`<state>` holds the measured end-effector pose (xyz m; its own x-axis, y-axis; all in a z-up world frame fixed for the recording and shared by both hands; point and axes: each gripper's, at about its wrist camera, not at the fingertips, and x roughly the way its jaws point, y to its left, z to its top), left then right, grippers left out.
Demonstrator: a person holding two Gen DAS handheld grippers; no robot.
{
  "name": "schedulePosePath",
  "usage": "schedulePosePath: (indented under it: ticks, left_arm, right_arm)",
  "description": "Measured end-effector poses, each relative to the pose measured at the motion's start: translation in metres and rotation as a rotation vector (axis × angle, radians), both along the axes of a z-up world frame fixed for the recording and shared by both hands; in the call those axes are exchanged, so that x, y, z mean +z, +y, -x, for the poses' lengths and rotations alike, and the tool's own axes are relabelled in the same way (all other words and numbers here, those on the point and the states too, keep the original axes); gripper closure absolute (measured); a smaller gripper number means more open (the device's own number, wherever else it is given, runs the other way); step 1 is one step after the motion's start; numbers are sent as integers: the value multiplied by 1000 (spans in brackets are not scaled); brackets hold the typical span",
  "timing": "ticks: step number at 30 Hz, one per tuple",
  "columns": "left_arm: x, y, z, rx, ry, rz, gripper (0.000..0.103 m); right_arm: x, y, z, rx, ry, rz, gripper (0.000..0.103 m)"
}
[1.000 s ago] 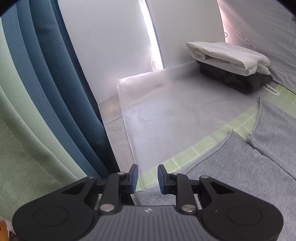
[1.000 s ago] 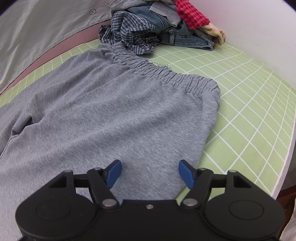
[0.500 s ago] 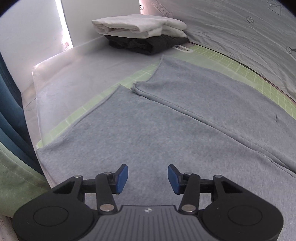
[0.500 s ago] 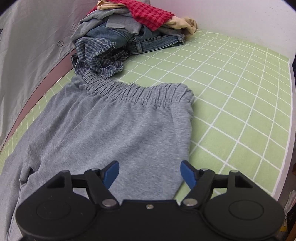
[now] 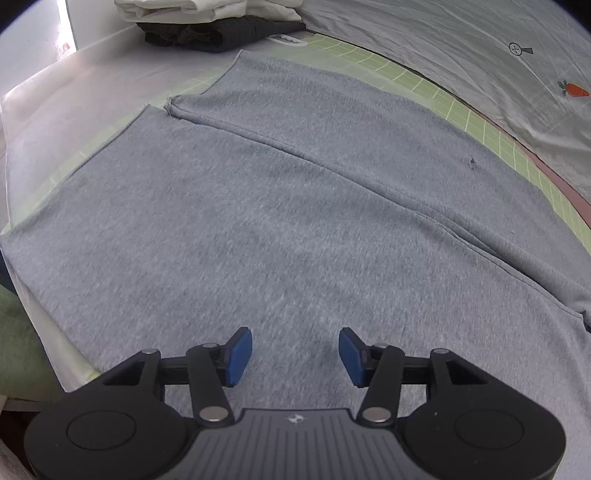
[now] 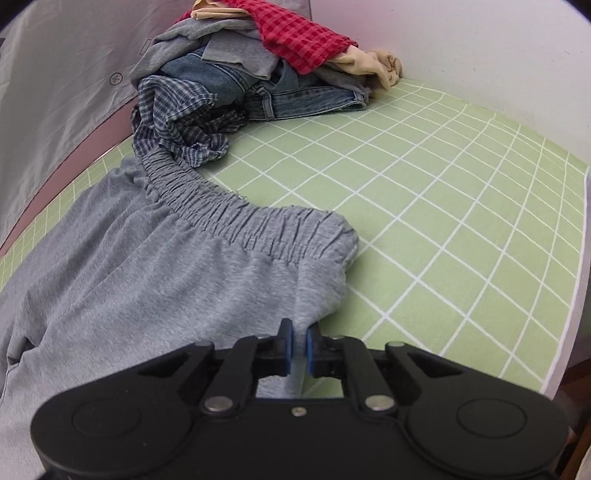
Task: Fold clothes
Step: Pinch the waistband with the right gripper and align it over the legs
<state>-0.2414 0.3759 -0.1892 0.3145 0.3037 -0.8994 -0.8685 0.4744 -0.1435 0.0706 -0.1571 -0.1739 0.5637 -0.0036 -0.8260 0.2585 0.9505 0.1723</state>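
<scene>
Grey sweatpants (image 5: 280, 206) lie spread flat on the green grid mat (image 6: 443, 221). The left wrist view shows both legs side by side. My left gripper (image 5: 295, 350) is open and hovers just over the near leg's fabric. In the right wrist view the elastic waistband (image 6: 236, 218) curves across the mat. My right gripper (image 6: 298, 350) is shut on the near side edge of the sweatpants (image 6: 184, 295) just below the waistband.
A stack of folded white and black clothes (image 5: 214, 22) sits at the far left of the table. A pile of unfolded clothes, with jeans, a plaid shirt and a red checked cloth (image 6: 258, 66), lies beyond the waistband. The table edge (image 6: 576, 295) runs at right.
My right gripper has closed on the sweatpants' edge near the waistband. My left gripper has swung from the table's end to over the legs and opened wider.
</scene>
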Motion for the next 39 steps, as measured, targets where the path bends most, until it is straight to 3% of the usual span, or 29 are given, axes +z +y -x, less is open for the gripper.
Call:
schedulePosePath:
  ticks: [2, 4, 12, 16, 20, 31, 39]
  left_arm:
    - [-2, -3, 4, 20, -30, 42, 49]
    - [-4, -5, 10, 43, -61, 85, 49]
    - [-8, -17, 40, 134, -185, 217, 48]
    - [-10, -27, 50, 164, -215, 258, 47]
    - [-11, -37, 58, 179, -231, 288, 37]
    - [-17, -49, 69, 192, -267, 335, 36]
    - [-28, -36, 78, 309, -406, 410, 36]
  right_arm:
    - [-2, -8, 4, -18, 9, -76, 88]
    - [-5, -11, 9, -23, 17, -140, 76]
    - [-11, -17, 27, -60, 46, -359, 54]
    - [-15, -19, 34, -76, 72, -477, 48]
    - [-19, -20, 41, -91, 97, -591, 43]
    - [-17, -17, 50, -39, 110, -592, 35]
    - [-20, -24, 54, -78, 111, -657, 33]
